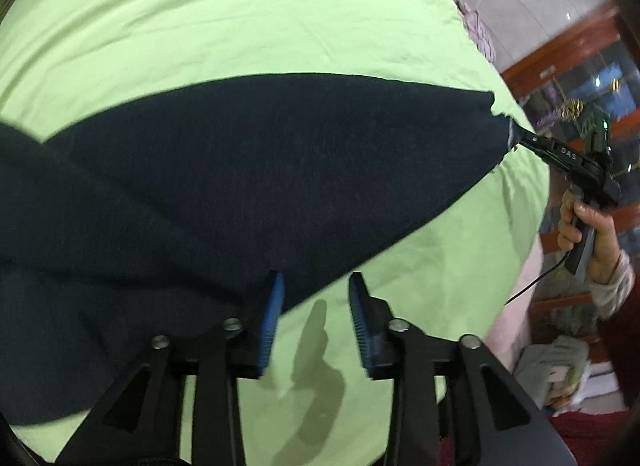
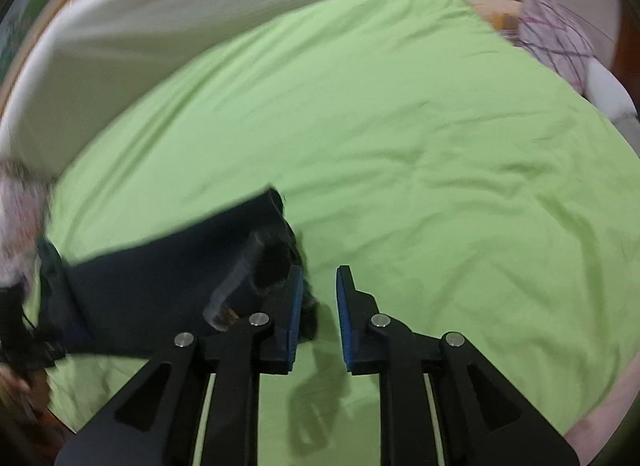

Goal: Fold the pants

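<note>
Spread dark blue cloth pants (image 1: 240, 169) on green bed sheet (image 1: 200, 17).
Held left tool (image 1: 316, 282), right tool (image 2: 318, 274) released; could have snagged the edge.

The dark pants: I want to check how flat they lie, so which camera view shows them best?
The left wrist view: the dark pants spread sharp and wide across the green sheet. The right wrist view shows only one blurred end beside its left finger.

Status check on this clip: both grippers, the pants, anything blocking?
Left gripper open, nothing between pads. Right gripper open, beside the dark navy fabric pants, flat on the light green bedsheet. Nothing blocking.
</note>
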A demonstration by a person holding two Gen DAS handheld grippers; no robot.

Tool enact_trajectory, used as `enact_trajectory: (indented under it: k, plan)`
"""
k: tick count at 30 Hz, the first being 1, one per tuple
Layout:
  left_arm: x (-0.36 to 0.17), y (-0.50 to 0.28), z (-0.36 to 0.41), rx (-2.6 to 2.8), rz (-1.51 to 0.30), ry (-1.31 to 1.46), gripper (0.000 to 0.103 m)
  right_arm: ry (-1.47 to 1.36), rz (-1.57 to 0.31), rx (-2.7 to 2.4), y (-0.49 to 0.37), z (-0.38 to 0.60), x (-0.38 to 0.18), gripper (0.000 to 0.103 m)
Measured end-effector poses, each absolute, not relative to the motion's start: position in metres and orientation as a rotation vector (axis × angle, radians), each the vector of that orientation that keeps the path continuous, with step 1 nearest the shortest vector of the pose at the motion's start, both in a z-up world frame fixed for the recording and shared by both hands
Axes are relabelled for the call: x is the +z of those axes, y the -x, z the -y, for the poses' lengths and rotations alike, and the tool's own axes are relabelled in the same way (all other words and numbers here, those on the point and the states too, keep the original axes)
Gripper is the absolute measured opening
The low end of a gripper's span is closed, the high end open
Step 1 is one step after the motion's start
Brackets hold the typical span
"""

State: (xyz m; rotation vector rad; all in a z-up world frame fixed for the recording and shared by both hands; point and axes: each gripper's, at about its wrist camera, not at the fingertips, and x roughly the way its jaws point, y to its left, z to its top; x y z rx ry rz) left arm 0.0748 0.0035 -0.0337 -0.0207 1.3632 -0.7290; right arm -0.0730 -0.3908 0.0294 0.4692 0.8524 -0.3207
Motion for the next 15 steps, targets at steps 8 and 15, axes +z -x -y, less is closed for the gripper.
enact_trajectory:
  k: [8,15]
  plan:
    - [-0.012,-0.077,-0.054,-0.585,-1.319,0.168,0.059,-0.505,-0.738,-0.197,0.061,0.33,0.053,0.054]
    - [0.009,-0.113,-0.11,-0.386,-1.287,0.296,0.068,-0.439,-0.833,0.035,0.022,0.251,0.04,0.054]
